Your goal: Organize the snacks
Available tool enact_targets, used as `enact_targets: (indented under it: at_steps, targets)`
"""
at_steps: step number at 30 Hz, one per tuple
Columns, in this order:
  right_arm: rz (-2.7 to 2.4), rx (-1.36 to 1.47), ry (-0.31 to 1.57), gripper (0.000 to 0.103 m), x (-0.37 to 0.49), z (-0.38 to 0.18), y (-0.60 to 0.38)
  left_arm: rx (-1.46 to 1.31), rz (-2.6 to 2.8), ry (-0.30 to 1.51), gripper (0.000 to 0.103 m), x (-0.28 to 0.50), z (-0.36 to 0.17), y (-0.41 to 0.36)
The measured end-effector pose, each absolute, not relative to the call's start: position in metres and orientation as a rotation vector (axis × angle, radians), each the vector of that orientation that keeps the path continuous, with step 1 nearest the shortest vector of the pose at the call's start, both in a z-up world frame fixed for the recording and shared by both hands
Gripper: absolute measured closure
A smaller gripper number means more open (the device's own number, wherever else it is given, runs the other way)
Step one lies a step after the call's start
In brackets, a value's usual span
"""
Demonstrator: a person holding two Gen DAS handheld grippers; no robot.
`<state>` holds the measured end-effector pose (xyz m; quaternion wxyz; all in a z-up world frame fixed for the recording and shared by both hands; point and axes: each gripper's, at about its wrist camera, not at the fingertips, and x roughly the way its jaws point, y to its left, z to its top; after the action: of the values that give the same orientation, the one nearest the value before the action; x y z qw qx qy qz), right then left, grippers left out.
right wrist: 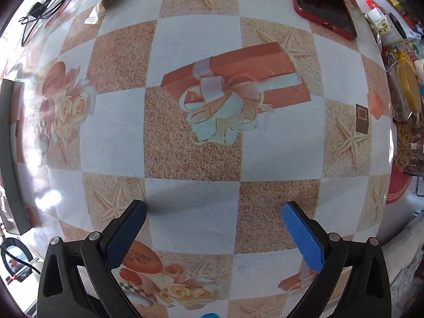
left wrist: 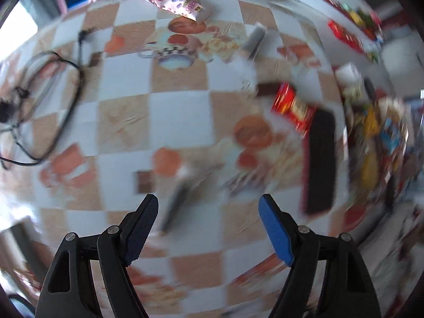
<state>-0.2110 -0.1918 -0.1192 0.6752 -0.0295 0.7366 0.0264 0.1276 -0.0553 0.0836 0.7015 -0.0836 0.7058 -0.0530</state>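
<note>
Both the left gripper and right gripper hung wide apart, grasping nothing, above the checkered surface; a red snack packet lay beyond the left one.

A glossy, smooth plastic tablecloth is seen, with glare at 9 o'clock. Ribbed blue rubbery pads are carried on matt black plastic fingers with metal pins. At 1 o'clock a phone with glossy glass and a red case is shown. A shiny red foil snack packet is blurred.
</note>
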Motion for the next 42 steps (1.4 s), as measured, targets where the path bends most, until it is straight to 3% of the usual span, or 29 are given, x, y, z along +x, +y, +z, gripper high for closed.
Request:
enact_targets:
  at_steps: [6, 18, 21, 25, 32, 42]
  targets:
    - [0.060, -0.067, 1.652, 0.000, -0.222, -0.121, -0.186, -0.509, -0.026, 1.645, 0.022, 0.173, 0.053, -0.095]
    - [0.060, -0.069, 1.625, 0.000, -0.217, -0.111, -0.152, -0.508, 0.061, 1.604, 0.021, 0.198, 0.036, -0.129]
    - [0.070, -0.079, 1.631, 0.000, -0.212, -0.105, -0.151, -0.403, 0.073, 1.610, 0.035, 0.196, 0.037, -0.133]
    - [0.077, -0.087, 1.636, 0.000, -0.212, -0.103, -0.149, -0.309, 0.050, 1.598, 0.079, 0.193, 0.038, -0.133]
    - [0.084, -0.092, 1.632, 0.000, -0.214, -0.105, -0.147, -0.117, -0.061, 1.565, 0.079, 0.166, 0.043, -0.126]
    - [0.102, -0.113, 1.617, 0.000, -0.223, -0.102, -0.139, 0.163, -0.213, 1.530, 0.079, 0.051, 0.045, -0.095]
